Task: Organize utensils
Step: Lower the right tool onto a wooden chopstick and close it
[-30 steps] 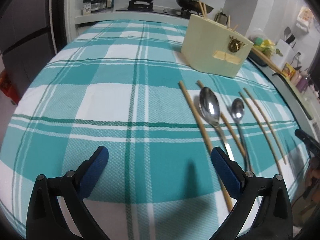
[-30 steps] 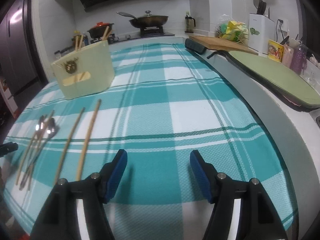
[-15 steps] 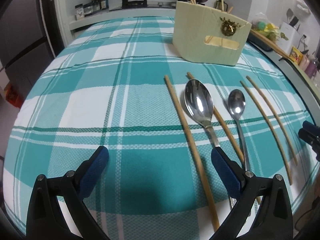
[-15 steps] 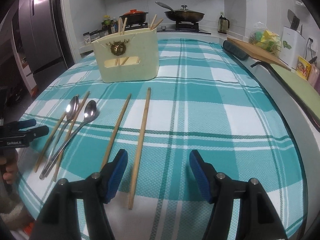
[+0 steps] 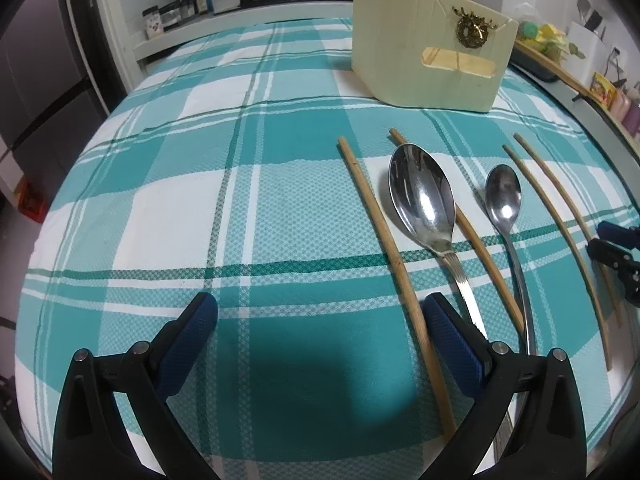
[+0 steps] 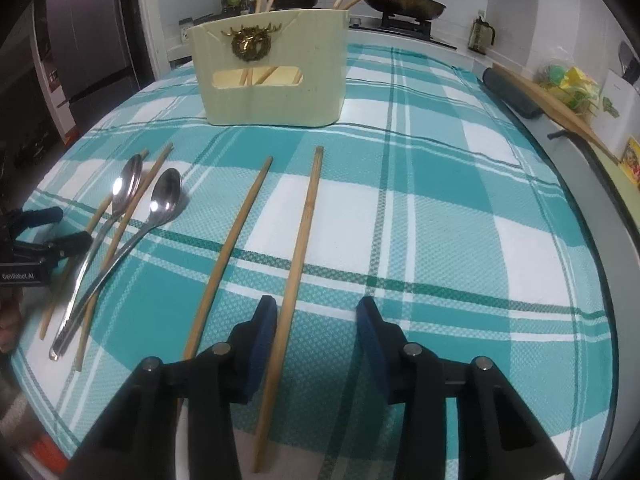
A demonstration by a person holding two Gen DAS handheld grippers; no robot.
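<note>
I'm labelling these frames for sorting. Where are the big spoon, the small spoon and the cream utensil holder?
big spoon [image 5: 424, 196]: left wrist view, on its bowl.
small spoon [image 5: 503, 196]: left wrist view, on its bowl.
cream utensil holder [image 6: 276, 96]: right wrist view, on its front wall below the slot.

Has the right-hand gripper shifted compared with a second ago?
Yes. The right gripper has moved left toward the holder, now straddling a chopstick, jaws closing.

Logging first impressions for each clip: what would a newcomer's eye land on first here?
Probably the loose utensils laid in a row on the teal plaid tablecloth: a large spoon, a small spoon and bamboo chopsticks. Behind them stands a cream utensil holder with a brass deer emblem, chopsticks already inside. Nearest, the right gripper is closing around the rightmost chopstick.
</note>
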